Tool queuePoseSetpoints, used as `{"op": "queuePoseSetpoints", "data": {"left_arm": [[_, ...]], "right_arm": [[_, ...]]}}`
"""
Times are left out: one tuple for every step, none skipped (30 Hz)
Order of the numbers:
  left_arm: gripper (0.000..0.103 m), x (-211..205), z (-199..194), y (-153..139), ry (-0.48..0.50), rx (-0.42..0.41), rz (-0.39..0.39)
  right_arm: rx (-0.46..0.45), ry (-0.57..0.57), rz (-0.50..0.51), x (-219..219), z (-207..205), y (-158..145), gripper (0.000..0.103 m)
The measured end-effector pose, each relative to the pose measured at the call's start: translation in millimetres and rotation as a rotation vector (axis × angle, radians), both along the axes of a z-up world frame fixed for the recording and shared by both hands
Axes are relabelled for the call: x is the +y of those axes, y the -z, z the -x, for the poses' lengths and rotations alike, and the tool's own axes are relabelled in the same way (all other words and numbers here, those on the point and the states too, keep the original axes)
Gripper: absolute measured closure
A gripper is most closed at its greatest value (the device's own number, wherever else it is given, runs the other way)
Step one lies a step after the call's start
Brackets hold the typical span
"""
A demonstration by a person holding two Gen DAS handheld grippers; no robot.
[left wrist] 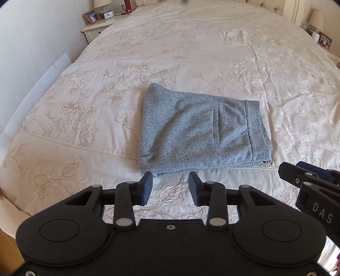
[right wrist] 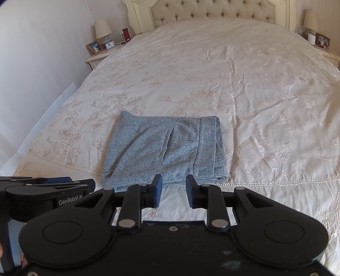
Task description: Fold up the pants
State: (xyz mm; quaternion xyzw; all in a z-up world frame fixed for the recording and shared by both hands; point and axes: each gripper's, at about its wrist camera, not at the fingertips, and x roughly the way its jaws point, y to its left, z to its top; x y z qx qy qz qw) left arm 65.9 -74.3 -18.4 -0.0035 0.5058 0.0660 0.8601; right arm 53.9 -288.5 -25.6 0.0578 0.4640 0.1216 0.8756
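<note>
Pants (left wrist: 199, 131) folded on bedspread (left wrist: 191, 53); tongs lettered "DAS", "GenRobot.AI"

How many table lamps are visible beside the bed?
2. One lamp stands on the nightstand at the left of the headboard, the other lamp on the nightstand at the right. Nothing suggests more are hidden.

The folded pants (left wrist: 197, 131) are grey-blue flecked with dark specks; the bedspread (left wrist: 191, 53) is cream with beige floral embroidery.
</note>
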Motion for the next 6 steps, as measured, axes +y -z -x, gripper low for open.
{"op": "queuePoseSetpoints", "data": {"left_arm": [[0.057, 0.4, -0.8, 0.4, 0.002, 0.001, 0.003], [0.057, 0.8, -1.8, 0.9, 0.005, 0.001, 0.003], [0.057, 0.8, -2.5, 1.4, 0.007, 0.000, -0.002], [0.057, 0.8, -3.3, 1.9, 0.010, -0.001, -0.006], [0.057, 1.2, -3.5, 2.3, 0.012, -0.006, -0.011], [0.057, 1.8, -4.1, 2.9, 0.015, -0.009, -0.015]], "right_arm": [[0.001, 0.001, 0.001, 0.9, -0.7, 0.0, 0.076], [0.001, 0.002, 0.002, 1.4, -1.1, 0.0, 0.076], [0.001, 0.004, 0.002, 1.6, -1.6, 0.2, 0.076], [0.003, 0.005, 0.003, 2.1, -2.4, 0.5, 0.076], [0.004, 0.007, 0.003, 2.7, -2.7, 0.8, 0.076], [0.006, 0.009, 0.004, 3.0, -3.3, 1.3, 0.076]]}}
